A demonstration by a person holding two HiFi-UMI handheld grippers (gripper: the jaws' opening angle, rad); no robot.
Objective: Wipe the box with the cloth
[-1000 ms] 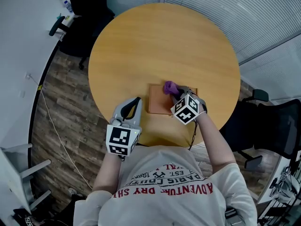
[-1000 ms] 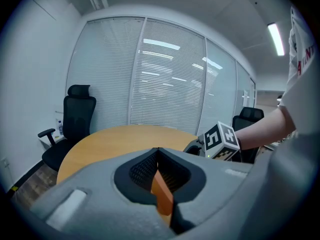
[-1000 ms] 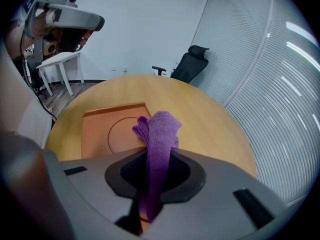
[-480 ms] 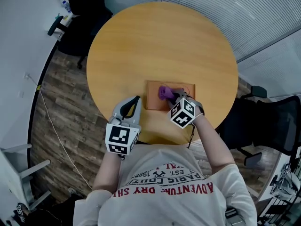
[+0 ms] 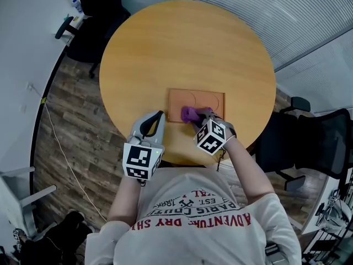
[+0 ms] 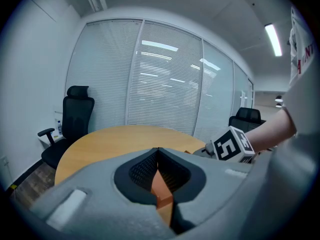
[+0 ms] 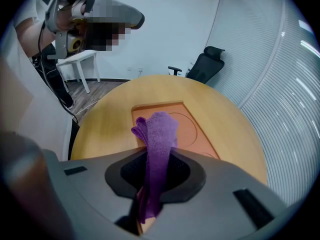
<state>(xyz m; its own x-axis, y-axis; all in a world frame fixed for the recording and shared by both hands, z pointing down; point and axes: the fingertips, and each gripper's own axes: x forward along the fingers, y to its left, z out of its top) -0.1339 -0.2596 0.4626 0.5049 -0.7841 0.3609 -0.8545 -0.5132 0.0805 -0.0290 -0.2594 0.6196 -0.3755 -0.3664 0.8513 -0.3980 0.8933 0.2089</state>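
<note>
The right gripper (image 5: pixel 198 115) was clamped on a purple cloth (image 5: pixel 188 114), whose bunched end sat at the near left corner of the flat orange box (image 5: pixel 205 99) on the round wooden table (image 5: pixel 182 43). The left gripper (image 5: pixel 159 116) hung near the box's left side, jaws together on nothing. With nothing bracing the box (it looked light), a firm stroke could have shoved it along, or dragged the cloth off onto bare wood.

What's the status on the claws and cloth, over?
Right claw shut on purple fuzzy cloth, at near edge of flat orange rectangular box. Left claw shut, empty. Nothing blocking.
</note>
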